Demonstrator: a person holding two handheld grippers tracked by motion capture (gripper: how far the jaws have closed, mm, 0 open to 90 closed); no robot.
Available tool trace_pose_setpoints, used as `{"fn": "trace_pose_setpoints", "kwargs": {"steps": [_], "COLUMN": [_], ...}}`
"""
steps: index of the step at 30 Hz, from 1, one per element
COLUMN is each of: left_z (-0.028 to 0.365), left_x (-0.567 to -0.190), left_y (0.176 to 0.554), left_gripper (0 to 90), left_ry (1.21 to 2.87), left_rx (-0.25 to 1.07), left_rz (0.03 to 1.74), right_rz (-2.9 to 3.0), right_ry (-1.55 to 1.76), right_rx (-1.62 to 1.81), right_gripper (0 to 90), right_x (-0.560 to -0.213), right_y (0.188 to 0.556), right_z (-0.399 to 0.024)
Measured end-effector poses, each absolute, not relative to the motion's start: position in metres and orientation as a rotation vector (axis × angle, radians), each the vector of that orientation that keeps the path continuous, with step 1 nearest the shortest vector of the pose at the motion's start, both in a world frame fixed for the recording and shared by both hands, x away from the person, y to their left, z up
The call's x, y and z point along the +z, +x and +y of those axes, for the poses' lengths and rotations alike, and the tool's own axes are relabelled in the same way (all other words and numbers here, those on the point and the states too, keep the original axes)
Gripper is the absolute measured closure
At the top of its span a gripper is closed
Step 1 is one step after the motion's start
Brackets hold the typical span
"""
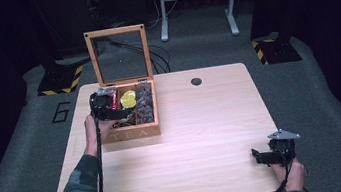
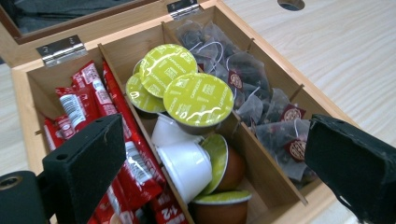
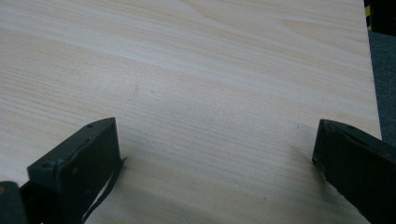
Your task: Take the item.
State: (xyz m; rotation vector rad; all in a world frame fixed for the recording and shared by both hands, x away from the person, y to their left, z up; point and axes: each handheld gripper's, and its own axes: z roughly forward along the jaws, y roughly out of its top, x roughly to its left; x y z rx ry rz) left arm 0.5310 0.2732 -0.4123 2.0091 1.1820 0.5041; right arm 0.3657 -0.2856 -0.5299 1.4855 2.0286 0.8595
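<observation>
A wooden tea box (image 1: 130,132) with its glass lid raised stands at the table's left. My left gripper (image 1: 109,107) hovers open over it. In the left gripper view its jaws stand wide apart over the box (image 2: 28,81): red sachets (image 2: 84,105) in the left compartment, green-lidded capsules (image 2: 198,100) in the middle one, clear tea bags (image 2: 243,79) in the right one. Nothing is held. My right gripper (image 1: 260,156) rests low near the table's front right corner, open, with bare wood (image 3: 196,84) between its jaws.
The light wooden table (image 1: 204,131) has a round cable hole (image 1: 196,81) at the back. The lid (image 1: 118,55) stands upright behind the box. Yellow-black striped stand bases (image 1: 60,81) and cables lie on the grey floor beyond.
</observation>
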Motion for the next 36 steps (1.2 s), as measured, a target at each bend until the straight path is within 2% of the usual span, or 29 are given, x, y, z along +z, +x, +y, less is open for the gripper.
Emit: {"fn": "trace_pose_setpoints", "kwargs": {"steps": [12,24,29,36], "left_z": [0.262,0.25,0.247,0.248], "left_x": [-0.422,-0.432,-0.438,-0.443], "left_y": [0.557,0.571,0.575,0.579], "left_gripper": [9.6,15.0,21.0,34.2], "left_ry": [2.013,2.075,2.09,2.071], "left_rx": [0.459,0.481,0.504,0.484], "left_rz": [1.218,1.24,1.253,1.283], "right_rz": [2.033,2.03,2.032,2.021], "right_ry": [1.479,1.483,1.48,1.496], "right_rx": [0.852,0.852,0.852,0.853], "right_gripper": [0.5,0.6,0.7,1.2], "right_x": [-0.53,-0.529,-0.529,-0.529], "right_y": [0.365,0.365,0.365,0.365], "right_z": [-0.285,-0.285,-0.285,-0.285]}}
